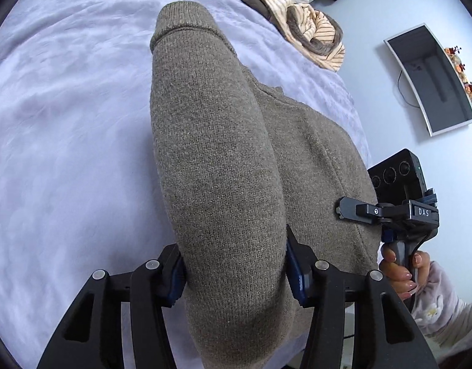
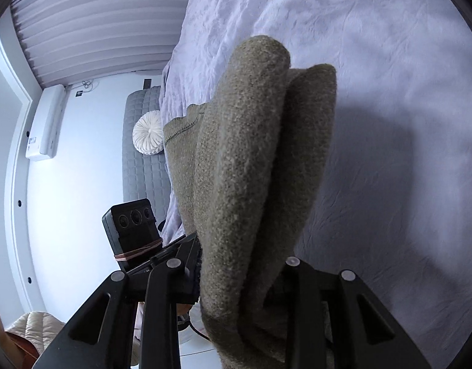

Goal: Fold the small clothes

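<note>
A grey-brown knitted sweater (image 1: 217, 141) hangs over the pale lilac bed cover (image 1: 67, 107). My left gripper (image 1: 236, 273) is shut on the sweater; a sleeve with its cuff drapes forward from between the blue pads. The right gripper shows in the left wrist view (image 1: 386, 212) at the sweater's right side, held by a hand. In the right wrist view my right gripper (image 2: 236, 279) is shut on thick folds of the sweater (image 2: 254, 160), which hang out over the bed cover (image 2: 389, 123). The fingertips are hidden by cloth in both views.
A pile of other clothes (image 1: 300, 21), striped and brown, lies at the far edge of the bed. A wall screen (image 1: 429, 80) hangs beyond. In the right wrist view, a grey headboard with a white round cushion (image 2: 148, 136) and an air conditioner (image 2: 45, 123) are at left.
</note>
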### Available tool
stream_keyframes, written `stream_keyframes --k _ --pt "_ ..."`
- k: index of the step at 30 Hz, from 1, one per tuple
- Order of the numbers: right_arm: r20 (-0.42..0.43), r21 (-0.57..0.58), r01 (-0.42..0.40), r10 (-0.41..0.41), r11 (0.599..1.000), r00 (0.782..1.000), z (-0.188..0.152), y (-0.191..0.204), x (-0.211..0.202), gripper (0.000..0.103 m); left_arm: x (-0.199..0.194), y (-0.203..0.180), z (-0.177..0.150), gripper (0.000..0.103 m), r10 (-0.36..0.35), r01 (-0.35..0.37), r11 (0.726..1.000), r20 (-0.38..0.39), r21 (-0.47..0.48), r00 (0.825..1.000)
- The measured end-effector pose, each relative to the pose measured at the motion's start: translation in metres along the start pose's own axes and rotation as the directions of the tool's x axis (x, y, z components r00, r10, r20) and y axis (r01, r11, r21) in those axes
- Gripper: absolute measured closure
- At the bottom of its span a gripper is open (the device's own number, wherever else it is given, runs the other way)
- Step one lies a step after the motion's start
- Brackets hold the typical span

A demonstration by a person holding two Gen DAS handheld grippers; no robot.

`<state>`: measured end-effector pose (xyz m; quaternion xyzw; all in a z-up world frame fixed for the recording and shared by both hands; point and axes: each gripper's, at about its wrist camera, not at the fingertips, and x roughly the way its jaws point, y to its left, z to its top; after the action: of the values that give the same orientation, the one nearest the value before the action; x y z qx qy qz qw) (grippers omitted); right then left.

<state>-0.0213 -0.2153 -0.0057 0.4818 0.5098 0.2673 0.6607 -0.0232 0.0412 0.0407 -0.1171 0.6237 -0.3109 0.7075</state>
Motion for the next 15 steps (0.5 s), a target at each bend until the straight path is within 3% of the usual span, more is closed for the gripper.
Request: stream_keyframes --k 7,10,12,13,14,15 --pt "-0.074 0.063 0.016 -0.011 0.998 0.997 -0.060 -0.015 0.063 0.071 -0.015 0.045 -0.070 0.048 0.098 -0.100 0.994 -0.052 -0.035 0.994" --pt "-0.109 0.075 0.127 -0.119 0.989 0.987 -0.072 -0.027 0.090 0.069 -0.009 0.070 -0.091 0.048 0.188 -0.195 0.979 -0.097 -0.063 0.977" --pt "-0.115 0.034 0.273 -0.268 0.961 0.957 -0.073 -0.026 0.097 0.067 -0.013 0.083 -0.100 0.044 0.263 -0.268 0.961 -0.085 -0.066 0.961" --pt "-0.092 0.000 0.340 -0.339 0.940 0.936 -0.073 -0.021 0.094 0.061 -0.021 0.088 -0.103 0.028 0.273 -0.277 0.958 -0.063 -0.075 0.960" --pt "-0.065 -0.023 0.391 -0.391 0.920 0.918 -0.074 -0.015 0.089 0.053 -0.028 0.092 -0.106 0.022 0.299 -0.301 0.949 -0.040 -0.089 0.953" --pt "-0.032 -0.050 0.453 -0.455 0.890 0.890 -0.073 -0.009 0.083 0.051 -0.035 0.096 -0.108 0.021 0.335 -0.334 0.937 -0.013 -0.105 0.942"
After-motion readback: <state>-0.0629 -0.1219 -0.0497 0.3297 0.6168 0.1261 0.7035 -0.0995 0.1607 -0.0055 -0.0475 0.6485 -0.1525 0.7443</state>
